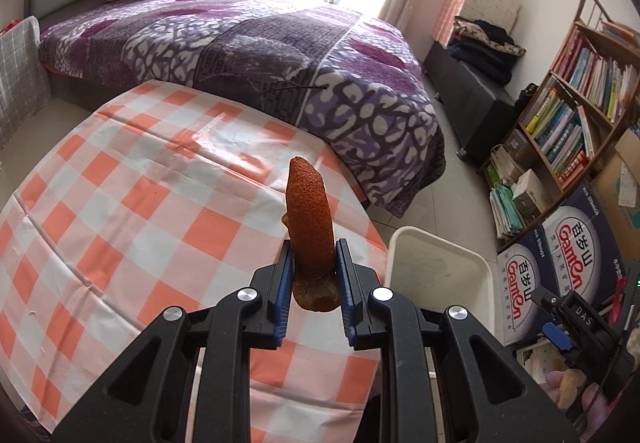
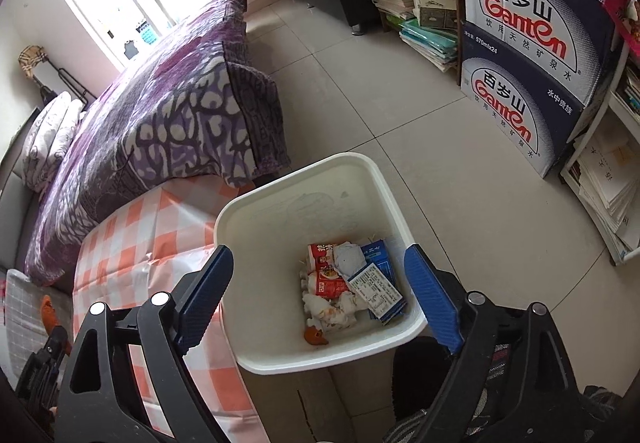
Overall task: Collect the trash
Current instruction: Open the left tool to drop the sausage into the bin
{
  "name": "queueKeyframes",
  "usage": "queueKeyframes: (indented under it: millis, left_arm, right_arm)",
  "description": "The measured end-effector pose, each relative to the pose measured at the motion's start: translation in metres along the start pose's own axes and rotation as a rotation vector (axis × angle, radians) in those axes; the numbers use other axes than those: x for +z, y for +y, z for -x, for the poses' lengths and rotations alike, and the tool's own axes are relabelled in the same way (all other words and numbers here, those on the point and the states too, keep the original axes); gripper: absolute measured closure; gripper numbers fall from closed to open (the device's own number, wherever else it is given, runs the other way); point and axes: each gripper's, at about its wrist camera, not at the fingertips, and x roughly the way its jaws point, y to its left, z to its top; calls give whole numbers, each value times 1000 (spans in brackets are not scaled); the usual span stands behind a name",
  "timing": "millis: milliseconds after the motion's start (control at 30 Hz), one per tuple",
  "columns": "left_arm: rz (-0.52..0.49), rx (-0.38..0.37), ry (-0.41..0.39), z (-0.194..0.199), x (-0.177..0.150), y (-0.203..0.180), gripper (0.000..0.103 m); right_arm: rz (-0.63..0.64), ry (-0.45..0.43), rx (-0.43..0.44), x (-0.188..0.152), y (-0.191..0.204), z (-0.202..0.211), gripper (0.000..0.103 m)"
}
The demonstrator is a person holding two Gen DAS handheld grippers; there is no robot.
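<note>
My left gripper point(image 1: 313, 257) is shut on an orange-brown peel point(image 1: 310, 227) that stands up between the blue pads, above the right edge of the checked table point(image 1: 120, 203). The white trash bin point(image 1: 436, 263) stands on the floor just right of the table. In the right wrist view my right gripper point(image 2: 318, 267) is open and empty, directly above the bin point(image 2: 256, 323). The bin holds a red snack packet point(image 2: 326, 271), a blue carton point(image 2: 380, 283), crumpled tissues point(image 2: 332, 307) and an orange scrap point(image 2: 315, 335). The left gripper and its peel show small at the far left point(image 2: 50, 317).
A bed with a purple cover point(image 1: 248, 43) borders the table's far side. Blue Ganten water boxes point(image 2: 536, 55) and a bookshelf point(image 1: 576, 115) stand to the right of the bin, with tiled floor point(image 2: 400, 103) between. Stacked books and papers point(image 2: 612, 179) lie at the far right.
</note>
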Motion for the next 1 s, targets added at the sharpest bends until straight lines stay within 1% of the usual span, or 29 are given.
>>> queueKeyframes:
  millis: [233,333,467,600,633,667,700,733,833,1000]
  left_arm:
    - [-105,-84,40,-11,-15,-50,82]
    - [-135,-124,63,-16,-21,-67,82]
    - [-143,-172,98,-23,-26,-82,82]
    - [-133,-255,162,-33,-30,-90,81]
    - [-128,-284,176,-36,-31,-92,72]
    - [-122,-318,192,-39,-32,-93,61]
    - [-109,-341,204,-40,-33,-93,36]
    - [-85,-356,203,-40,-33,-92,27]
    - [-37,-396,210,-41,-30,-88,27]
    - [-18,-361,197,-39,-26,-77,26]
  right_arm:
    - [-90,-48,-13,8,-25,10,18]
    - [-127,-69,-15,11,-36,14,18]
    - [-148,-91,-20,13,-45,19,18]
    - [-167,-113,-27,14,-52,23,18]
    - [-170,-113,-28,15,-53,23,18]
    - [-173,-111,-29,15,-54,23,18]
    - [-174,-110,-30,15,-54,23,18]
    - [-175,-109,-30,15,-55,22,18]
    - [-174,-108,-30,15,-55,22,18]
    - [-150,-97,-18,13,-51,19,15]
